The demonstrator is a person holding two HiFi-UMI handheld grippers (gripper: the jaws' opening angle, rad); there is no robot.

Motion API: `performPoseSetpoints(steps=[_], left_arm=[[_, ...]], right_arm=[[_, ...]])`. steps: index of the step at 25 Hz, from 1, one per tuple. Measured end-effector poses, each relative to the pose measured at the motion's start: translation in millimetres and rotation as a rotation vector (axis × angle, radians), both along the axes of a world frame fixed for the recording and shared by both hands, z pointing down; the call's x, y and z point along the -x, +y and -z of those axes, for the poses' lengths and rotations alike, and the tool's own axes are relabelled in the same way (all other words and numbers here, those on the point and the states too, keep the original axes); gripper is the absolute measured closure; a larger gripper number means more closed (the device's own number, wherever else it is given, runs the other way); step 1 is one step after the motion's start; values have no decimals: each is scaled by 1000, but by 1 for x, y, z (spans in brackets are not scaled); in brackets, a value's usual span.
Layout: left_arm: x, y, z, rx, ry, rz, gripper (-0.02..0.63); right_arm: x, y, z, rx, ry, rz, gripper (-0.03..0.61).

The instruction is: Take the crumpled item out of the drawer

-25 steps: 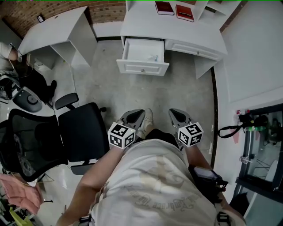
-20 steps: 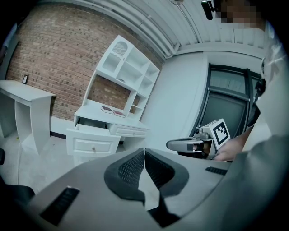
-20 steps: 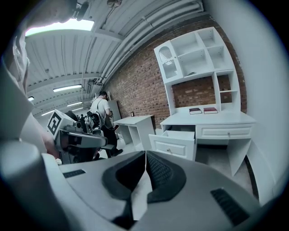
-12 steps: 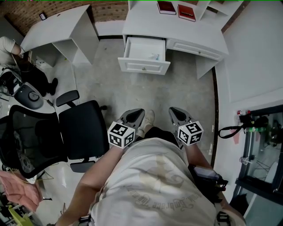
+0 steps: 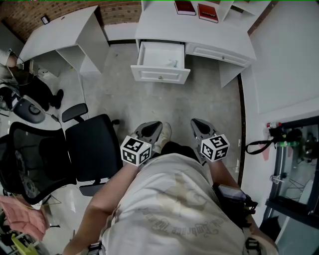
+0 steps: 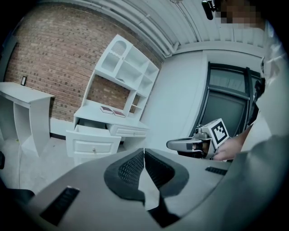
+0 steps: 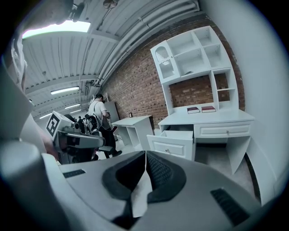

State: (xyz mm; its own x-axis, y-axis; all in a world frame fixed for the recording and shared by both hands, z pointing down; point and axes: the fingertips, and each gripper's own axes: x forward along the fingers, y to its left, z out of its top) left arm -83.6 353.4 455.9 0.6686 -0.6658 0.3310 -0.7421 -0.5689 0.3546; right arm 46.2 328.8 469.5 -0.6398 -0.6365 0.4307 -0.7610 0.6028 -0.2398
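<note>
The white desk's left drawer point(image 5: 160, 74) stands pulled open across the floor from me. A small pale crumpled item point(image 5: 172, 63) lies inside it at the right. Both grippers are held close to my body, far short of the drawer. My left gripper point(image 5: 151, 128) is shut with nothing between its jaws, and in its own view the drawer point(image 6: 92, 140) shows well beyond the tips point(image 6: 144, 151). My right gripper point(image 5: 196, 124) is also shut and empty; its view shows the drawer point(image 7: 174, 142) ahead to the right.
A black office chair point(image 5: 84, 149) stands close at my left. A second white desk point(image 5: 60, 35) is at the far left, with a person point(image 7: 98, 113) near it. Two red books point(image 5: 197, 11) lie on the desk top. A white wall point(image 5: 284, 55) runs along the right.
The head view sways a little, so the desk shifts slightly in the picture. Both grippers stay shut in front of my body.
</note>
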Motion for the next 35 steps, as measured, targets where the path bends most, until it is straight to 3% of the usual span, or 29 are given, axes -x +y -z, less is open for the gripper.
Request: performPoseSetpoints(steps=[16,35], left_arm=[[17,-19,-6,28,-15,15,586],[53,-73,-14,69,-38,100,586]], right_arm=[[19,-21,-11,32,0,15,551],[53,-93,-27,76,-9,76,551]])
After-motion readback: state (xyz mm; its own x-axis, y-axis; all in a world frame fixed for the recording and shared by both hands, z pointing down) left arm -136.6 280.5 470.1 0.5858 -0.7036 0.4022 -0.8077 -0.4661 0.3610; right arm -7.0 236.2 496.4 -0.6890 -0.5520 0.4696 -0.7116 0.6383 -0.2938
